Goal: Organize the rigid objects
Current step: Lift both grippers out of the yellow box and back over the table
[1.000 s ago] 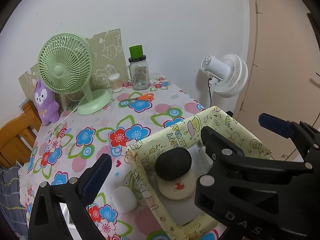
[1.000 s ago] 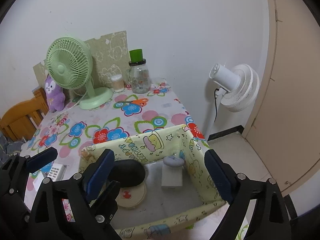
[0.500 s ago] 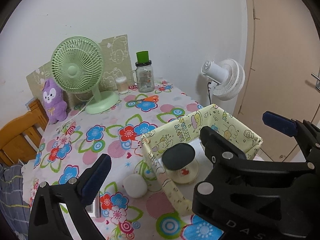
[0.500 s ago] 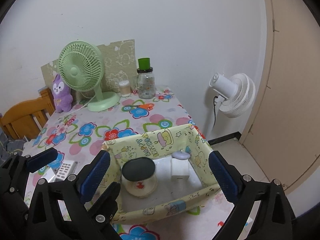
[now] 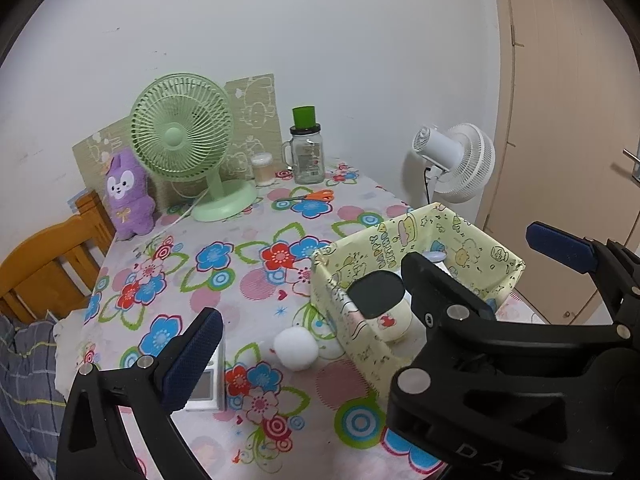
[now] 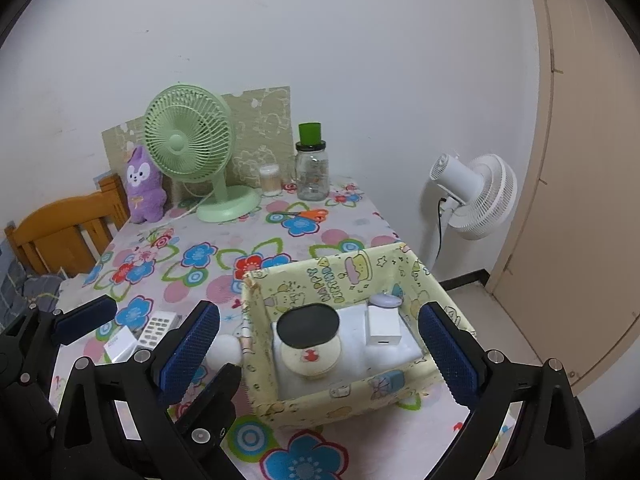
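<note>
Flowered cloth covers the tabletop (image 6: 224,256) against a white wall, and down at its near corner sits the yellow cartoon-print box (image 6: 332,280) I'm sorting into. Already inside: a round cream tin (image 6: 311,356) with a dark oval object (image 6: 308,326) resting on top of it, stacked I'd guess to save floor space, then a white cube (image 6: 384,330) with a small lilac disc (image 6: 385,300) behind it in the far corner. My right gripper (image 6: 318,364) hangs over the box with its jaws spread wide and nothing between them, so that hand is free. My left gripper (image 5: 372,304) is spread wide too and empty, one finger low over the cloth, the other off past the box. Outside the box there's a white puffball (image 5: 296,347) just beside the wall, a white remote (image 6: 158,330) and a small white box (image 6: 120,344) near the left edge (those look like my remaining candidates). Back by the wall, the green desk fan (image 6: 190,148), purple plush (image 6: 145,188) and glass jar (image 6: 313,172) stand well apart from all this, and I judge they're staying put.
</note>
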Motion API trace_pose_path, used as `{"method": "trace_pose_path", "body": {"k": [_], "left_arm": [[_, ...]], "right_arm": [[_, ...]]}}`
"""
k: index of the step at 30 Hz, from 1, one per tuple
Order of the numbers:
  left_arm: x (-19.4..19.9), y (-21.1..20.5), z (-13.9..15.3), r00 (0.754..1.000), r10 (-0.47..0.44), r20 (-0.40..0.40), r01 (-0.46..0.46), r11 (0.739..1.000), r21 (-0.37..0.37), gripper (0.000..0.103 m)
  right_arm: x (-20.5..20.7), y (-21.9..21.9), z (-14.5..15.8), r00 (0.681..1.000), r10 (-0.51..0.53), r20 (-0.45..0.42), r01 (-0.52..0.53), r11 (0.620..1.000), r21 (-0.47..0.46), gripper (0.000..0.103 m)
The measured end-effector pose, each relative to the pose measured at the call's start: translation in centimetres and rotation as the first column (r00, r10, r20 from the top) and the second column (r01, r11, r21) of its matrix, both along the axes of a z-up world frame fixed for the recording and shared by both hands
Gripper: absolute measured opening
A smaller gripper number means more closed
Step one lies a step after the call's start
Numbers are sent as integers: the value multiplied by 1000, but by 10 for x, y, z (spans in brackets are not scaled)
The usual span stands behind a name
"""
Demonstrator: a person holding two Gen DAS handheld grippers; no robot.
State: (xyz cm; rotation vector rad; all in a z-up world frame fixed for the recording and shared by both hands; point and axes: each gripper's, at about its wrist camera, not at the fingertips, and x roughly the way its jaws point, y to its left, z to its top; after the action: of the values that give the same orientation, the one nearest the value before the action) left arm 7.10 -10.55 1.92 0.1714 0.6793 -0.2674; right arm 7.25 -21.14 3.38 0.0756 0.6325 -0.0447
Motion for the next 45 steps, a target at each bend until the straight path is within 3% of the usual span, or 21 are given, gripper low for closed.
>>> {"method": "trace_pose_path", "body": {"k": [23,34,45], "left_arm": [[-24,47,-2,996,81,27,-80,997,-16,103],[-28,73,-16,992,123,22,-123,992,-15,103],[-25,102,-40,988,157,-11,-157,987,-19,103]], "right_arm": [[-19,46,2,997,73,31,-73,997,-4,103],[-21,70,-11,996,91,22,-91,996,10,103],[-19,99,-28,986,168,8,-167,985,-45,103]]}}
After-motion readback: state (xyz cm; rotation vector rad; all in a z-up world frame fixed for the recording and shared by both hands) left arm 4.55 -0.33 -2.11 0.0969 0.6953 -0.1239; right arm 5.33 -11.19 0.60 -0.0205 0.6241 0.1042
